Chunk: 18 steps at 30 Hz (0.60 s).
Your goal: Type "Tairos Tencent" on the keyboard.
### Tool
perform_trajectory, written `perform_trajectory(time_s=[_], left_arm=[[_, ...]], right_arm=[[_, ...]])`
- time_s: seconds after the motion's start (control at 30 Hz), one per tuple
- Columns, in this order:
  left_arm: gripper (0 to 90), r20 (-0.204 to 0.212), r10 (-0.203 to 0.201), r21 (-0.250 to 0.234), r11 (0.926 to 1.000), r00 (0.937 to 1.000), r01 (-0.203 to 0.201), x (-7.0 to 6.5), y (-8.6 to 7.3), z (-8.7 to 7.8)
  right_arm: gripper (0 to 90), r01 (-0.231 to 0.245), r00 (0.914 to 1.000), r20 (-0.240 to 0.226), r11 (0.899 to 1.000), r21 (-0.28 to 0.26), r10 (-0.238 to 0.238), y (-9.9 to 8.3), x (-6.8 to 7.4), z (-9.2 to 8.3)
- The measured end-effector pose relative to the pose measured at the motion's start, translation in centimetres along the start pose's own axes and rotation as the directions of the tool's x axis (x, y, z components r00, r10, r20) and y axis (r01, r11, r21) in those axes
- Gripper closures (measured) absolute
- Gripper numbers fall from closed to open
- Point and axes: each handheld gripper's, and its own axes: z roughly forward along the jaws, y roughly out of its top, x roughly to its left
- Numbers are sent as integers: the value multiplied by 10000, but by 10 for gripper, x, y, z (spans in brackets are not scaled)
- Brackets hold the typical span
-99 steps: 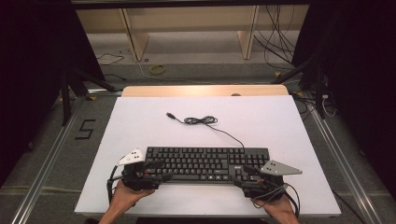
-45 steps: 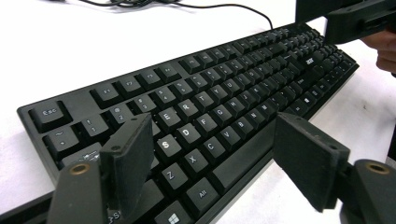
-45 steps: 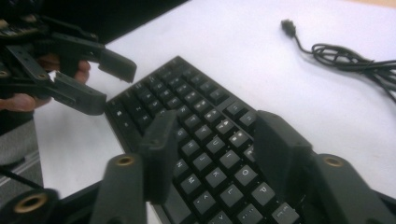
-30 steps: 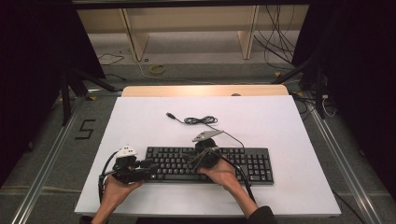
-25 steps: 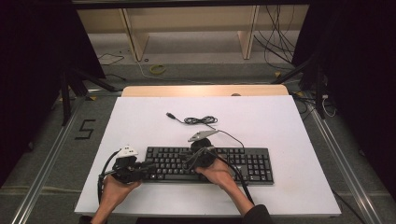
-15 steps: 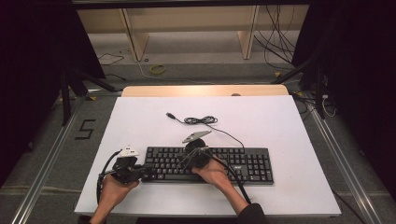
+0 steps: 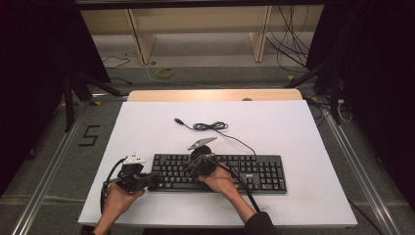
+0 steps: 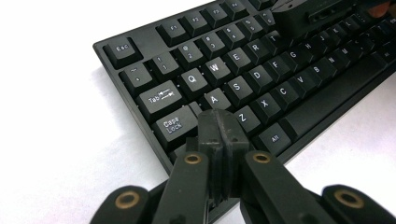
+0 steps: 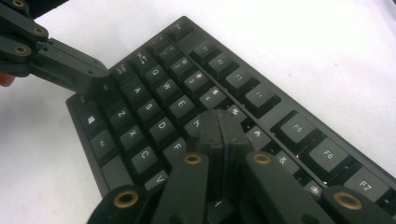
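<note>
Nearest the person, both forearms enter from the bottom edge of the high view. The left claw point(image 7: 149, 178) sits at the left end of the black keyboard point(image 7: 254, 171), low over the Shift and Caps Lock corner; in the left gripper view its jaws are pressed together with nothing between them, their tips point(image 8: 218, 126) just below the A and Z keys. The right claw point(image 7: 192, 169) is over the left-centre letter block; in the right gripper view its jaws are likewise fully closed and empty, their tips point(image 9: 219, 128) above the keys near F and R, with the left claw point(image 9: 100, 79) seen farther off at the keyboard's point(image 9: 289, 126) corner. The keyboard lies flat on the near half of the white table point(image 7: 303, 127), long edge parallel to the person. Beyond it, its cable point(image 7: 210, 126) runs to a loose coil ending in a USB plug point(image 7: 179, 120). At the far edge is a wooden strip point(image 7: 215, 95).
</note>
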Motion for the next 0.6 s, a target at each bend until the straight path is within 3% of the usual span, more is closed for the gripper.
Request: perform_trajectory(time_s=[0.6], left_arm=[[891, -7, -97, 179, 9998, 10000, 97, 1, -1, 2]], right_arm=[[900, 65, 9999, 83, 9999, 158, -66, 1, 1, 5]])
